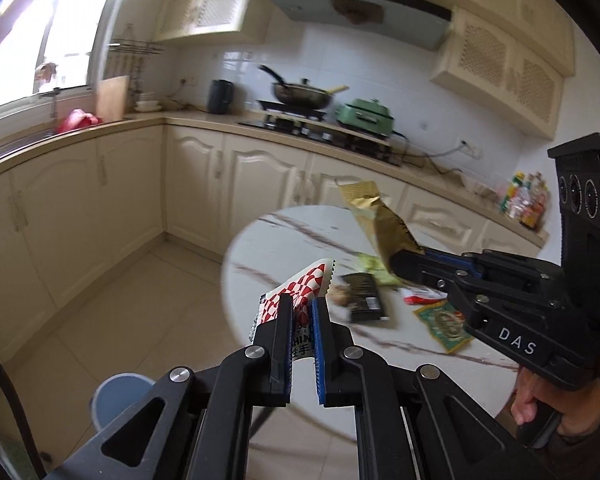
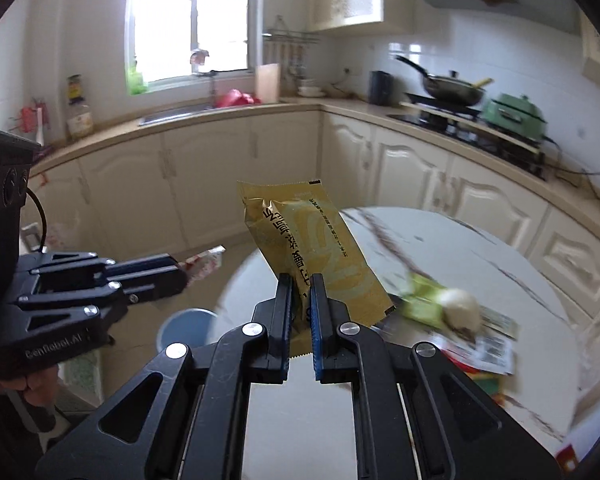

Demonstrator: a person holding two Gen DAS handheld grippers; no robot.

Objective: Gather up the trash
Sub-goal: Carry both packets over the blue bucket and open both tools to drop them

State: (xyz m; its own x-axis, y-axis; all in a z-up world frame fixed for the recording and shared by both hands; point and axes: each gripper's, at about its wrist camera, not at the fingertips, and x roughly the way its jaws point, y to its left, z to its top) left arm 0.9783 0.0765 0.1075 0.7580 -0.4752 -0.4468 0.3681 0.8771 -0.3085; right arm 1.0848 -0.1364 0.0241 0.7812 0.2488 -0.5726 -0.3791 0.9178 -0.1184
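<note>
With the left gripper (image 1: 302,320) clamped on a red-checked wrapper (image 1: 300,292) and the right gripper (image 2: 300,304) pinching a gold packet (image 2: 308,236) mid-frame above the table (image 1: 300,232), both seemingly need carrying to the blue bin (image 2: 188,326), lower left.

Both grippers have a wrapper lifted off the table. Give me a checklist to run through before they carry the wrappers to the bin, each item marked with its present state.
1. Left gripper shut on the red-and-white wrapper: ok.
2. Right gripper shut on the gold wrapper: ok.
3. Both wrappers clear of the table: ok, each hangs above it.
4. Blue bin in view and open on the floor beside the table: ok.
5. Grippers apart from each other: ok, there is a gap between them in both views.
6. Table cleared: not ok; the black wrapper, green wrapper and other litter remain.
</note>
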